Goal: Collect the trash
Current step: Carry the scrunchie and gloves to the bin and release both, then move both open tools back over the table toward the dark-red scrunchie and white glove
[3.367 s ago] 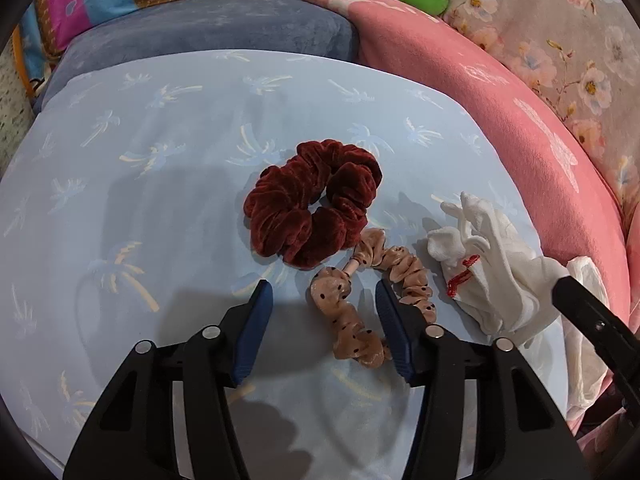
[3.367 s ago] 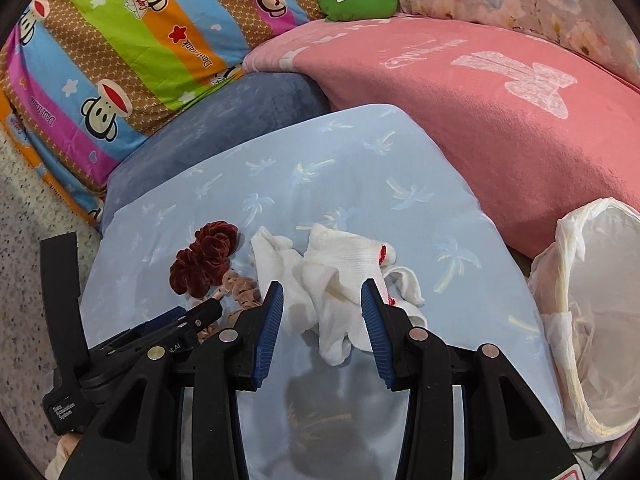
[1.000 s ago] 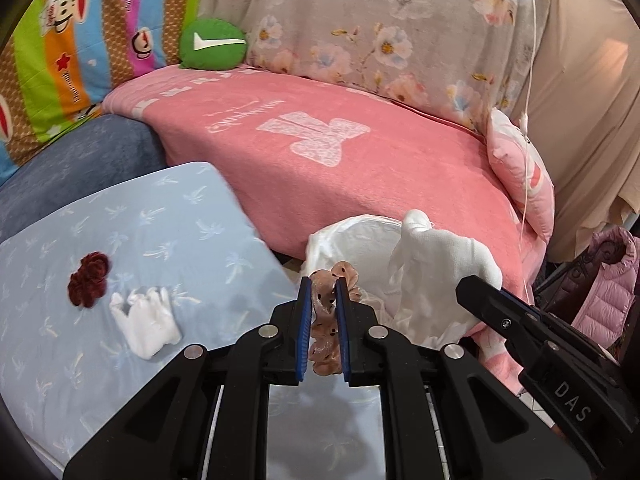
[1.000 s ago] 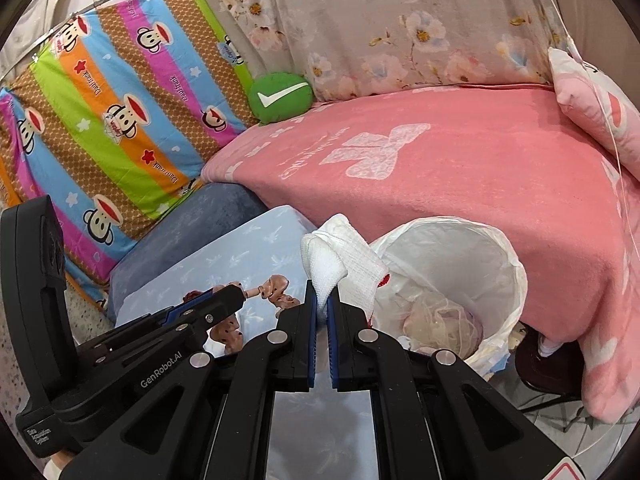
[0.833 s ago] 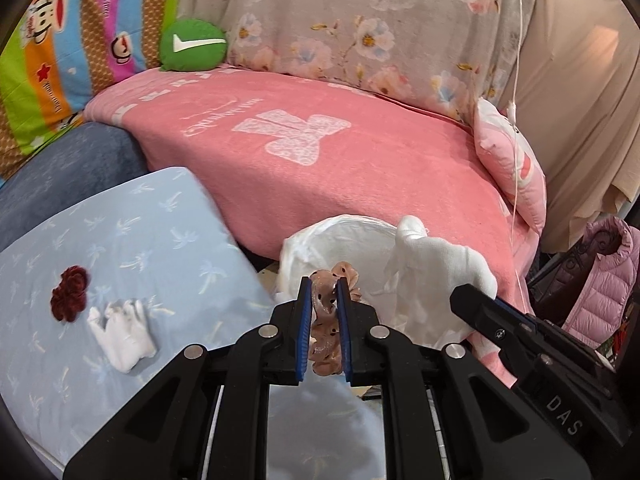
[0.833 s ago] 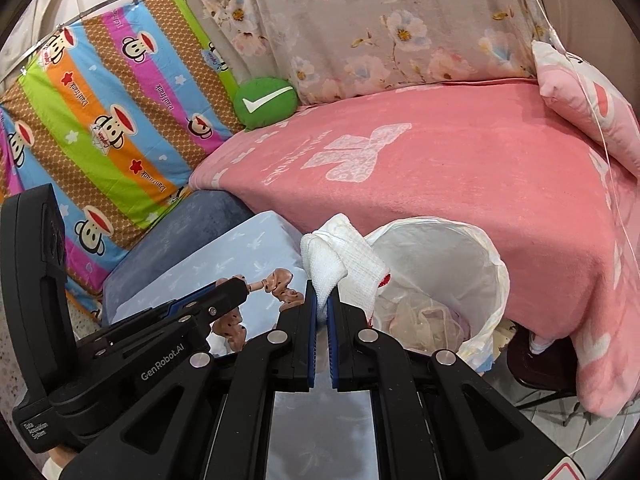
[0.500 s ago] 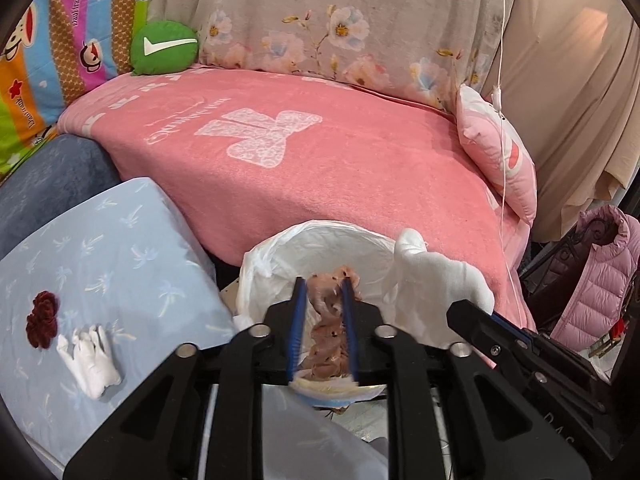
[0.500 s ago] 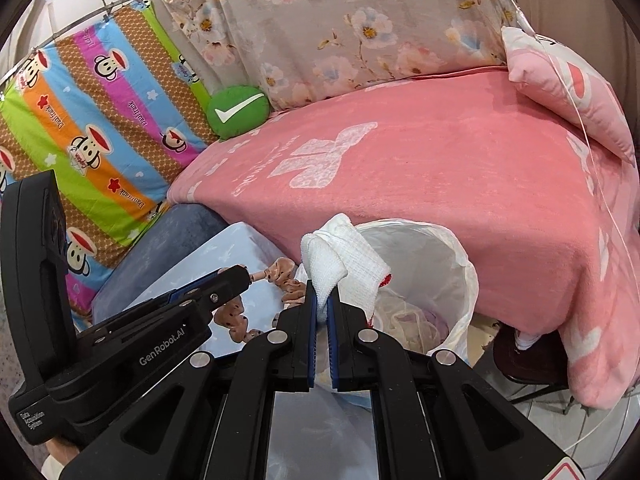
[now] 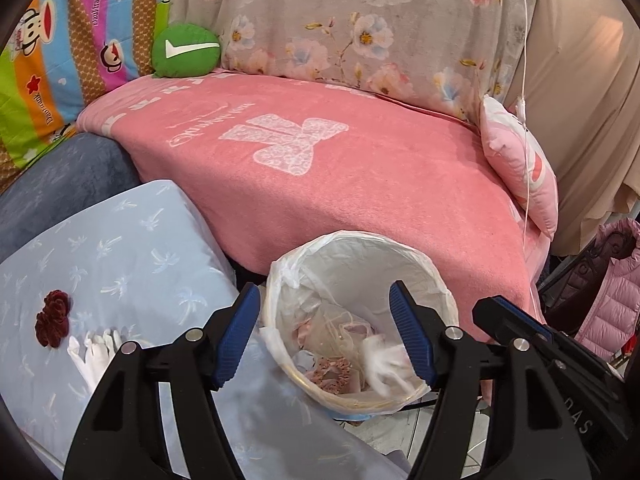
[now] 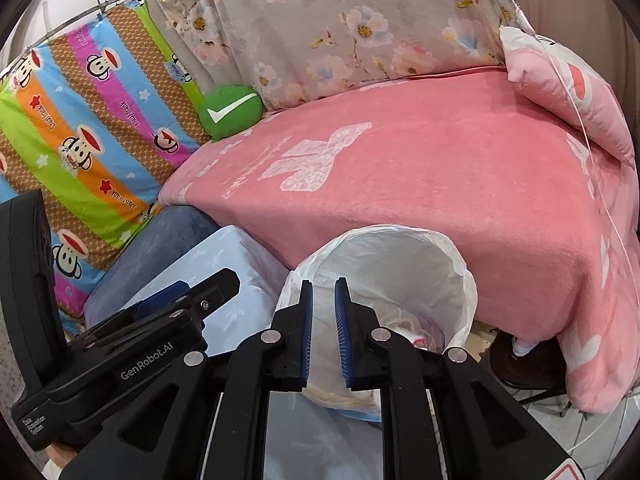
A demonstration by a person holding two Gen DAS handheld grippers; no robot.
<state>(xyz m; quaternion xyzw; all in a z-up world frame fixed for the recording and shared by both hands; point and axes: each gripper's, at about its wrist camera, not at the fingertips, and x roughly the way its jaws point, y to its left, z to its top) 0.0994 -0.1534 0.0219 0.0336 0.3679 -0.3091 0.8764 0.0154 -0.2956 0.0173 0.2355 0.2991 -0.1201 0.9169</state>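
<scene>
Both grippers over bin. L gripper jaws wide open, empty; R gripper jaws slightly apart, prob empty. Remaining: white glove + red scrunchie on blue cushion, left of bin, L nearer.

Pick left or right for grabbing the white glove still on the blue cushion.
Left, probably. The left gripper is wide open and its camera shows the white glove nearby; the right gripper is barely parted and sees no glove.

Left tool spread wide and empty, right tool slightly parted, empty
</scene>
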